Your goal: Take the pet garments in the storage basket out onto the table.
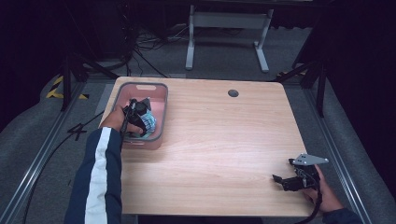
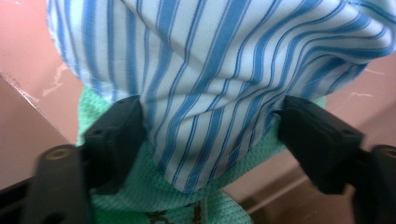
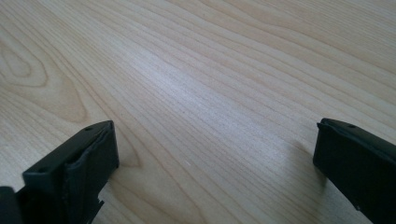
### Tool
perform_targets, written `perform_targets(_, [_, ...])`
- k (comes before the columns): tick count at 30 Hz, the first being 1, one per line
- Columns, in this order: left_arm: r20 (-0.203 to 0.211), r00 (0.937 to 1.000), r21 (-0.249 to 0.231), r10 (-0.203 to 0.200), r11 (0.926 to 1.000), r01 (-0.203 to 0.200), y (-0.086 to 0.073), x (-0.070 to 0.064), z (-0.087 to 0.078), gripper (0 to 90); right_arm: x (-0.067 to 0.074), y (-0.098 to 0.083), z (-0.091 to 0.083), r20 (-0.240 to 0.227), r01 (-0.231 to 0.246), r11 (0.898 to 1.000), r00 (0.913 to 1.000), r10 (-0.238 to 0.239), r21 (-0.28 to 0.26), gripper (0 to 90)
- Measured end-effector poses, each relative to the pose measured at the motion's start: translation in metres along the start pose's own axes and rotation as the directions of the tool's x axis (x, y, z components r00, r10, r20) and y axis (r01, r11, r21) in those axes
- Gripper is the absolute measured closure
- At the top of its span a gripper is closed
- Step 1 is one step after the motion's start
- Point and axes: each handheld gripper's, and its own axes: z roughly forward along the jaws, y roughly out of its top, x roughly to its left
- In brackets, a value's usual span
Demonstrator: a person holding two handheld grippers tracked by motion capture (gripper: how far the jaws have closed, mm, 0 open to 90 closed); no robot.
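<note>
Blue-and-white striped cloth (image 2: pixel 224 79), bunched, softly creased

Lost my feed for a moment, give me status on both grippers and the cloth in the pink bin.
Left gripper in pink plastic bin, jaws pressing blue-and-white striped cloth; green mesh cloth beneath. Right gripper open over wooden table. Nothing in the way.

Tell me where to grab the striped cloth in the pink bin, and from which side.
Grip the bunched hanging fold of the striped cloth, coming from above into the pink bin. The left gripper already straddles that fold, which lies atop the green cloth.
</note>
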Motion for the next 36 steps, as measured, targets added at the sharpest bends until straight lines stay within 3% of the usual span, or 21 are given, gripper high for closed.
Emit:
perform_targets(2, [-0.012,0.9999,-0.015,-0.002,0.9999,0.002,-0.001,-0.002,-0.002,48.3,0.000,0.000,0.000,0.000,-0.001,1.000,1.0000,0.001,0.000,0.5])
perform_targets(3, [-0.033,0.9995,-0.017,0.003,0.9999,-0.003,-0.001,-0.003,-0.002,51.7,0.000,0.000,0.000,0.000,0.000,1.000,1.0000,0.000,0.000,0.5])
perform_targets(7, [-0.050,0.9987,-0.018,0.008,0.9998,-0.009,-0.001,-0.004,-0.003,61.9,0.000,0.000,0.000,0.000,0.000,1.000,1.0000,0.000,0.000,0.5])
perform_targets(11, [-0.080,0.9967,-0.030,0.011,0.9995,-0.014,-0.001,-0.007,-0.005,67.6,0.000,0.000,0.000,0.000,0.000,1.000,1.0000,0.000,0.000,0.5])
perform_targets(13, [-0.097,0.9953,-0.063,0.006,0.9980,-0.012,-0.003,-0.008,-0.006,68.8,0.000,0.000,0.000,-0.001,0.000,1.000,1.0000,0.000,0.000,0.5])
perform_targets(17, [-0.080,0.9967,-0.140,-0.010,0.9901,-0.001,-0.009,-0.007,-0.016,69.9,0.000,0.000,0.000,0.000,0.000,1.000,1.0000,0.000,0.000,0.5])
perform_targets(19, [-0.079,0.9968,-0.150,-0.012,0.9887,0.000,-0.010,-0.008,-0.019,70.0,0.000,0.000,0.000,0.000,0.000,1.000,1.0000,0.000,0.000,0.5])
perform_targets(21, [-0.068,0.9975,-0.222,-0.015,0.9751,0.000,-0.014,-0.009,-0.029,70.0,0.000,0.000,0.000,0.000,0.000,1.000,1.0000,0.000,0.000,0.5])
perform_targets(25, [-0.070,0.9975,-0.261,-0.011,0.9652,-0.008,-0.020,-0.011,-0.039,70.0,0.000,0.000,0.000,0.000,0.000,1.000,1.0000,0.000,0.000,0.5])
perform_targets(27, [-0.074,0.9969,-0.307,-0.025,0.9516,0.001,-0.026,-0.012,-0.049,70.0,0.000,0.000,0.000,0.000,0.001,1.000,1.0000,-0.001,0.000,0.5])
perform_targets(28, [-0.074,0.9969,-0.307,-0.025,0.9516,0.001,-0.026,-0.012,-0.049,70.0,0.000,0.000,0.000,0.000,0.000,1.000,1.0000,0.000,0.000,0.5])
perform_targets(29, [-0.084,0.9960,-0.324,-0.029,0.9462,0.001,-0.029,-0.012,-0.053,70.0,0.000,0.000,0.000,0.000,0.000,1.000,1.0000,0.000,0.000,0.5])
perform_targets(30, [-0.077,0.9961,-0.362,-0.043,0.9319,0.012,-0.034,-0.012,-0.060,70.0,0.000,0.000,0.000,0.000,0.000,1.000,1.0000,0.000,0.000,0.5])
perform_targets(31, [-0.077,0.9961,-0.362,-0.043,0.9319,0.012,-0.034,-0.012,-0.060,70.0,0.000,0.000,0.000,0.000,0.000,1.000,1.0000,0.000,0.000,0.5])
perform_targets(36, [-0.100,0.9936,-0.441,-0.052,0.8973,0.002,-0.046,-0.016,-0.078,70.0,0.000,0.000,0.000,0.000,0.000,1.000,1.0000,0.000,0.000,0.6])
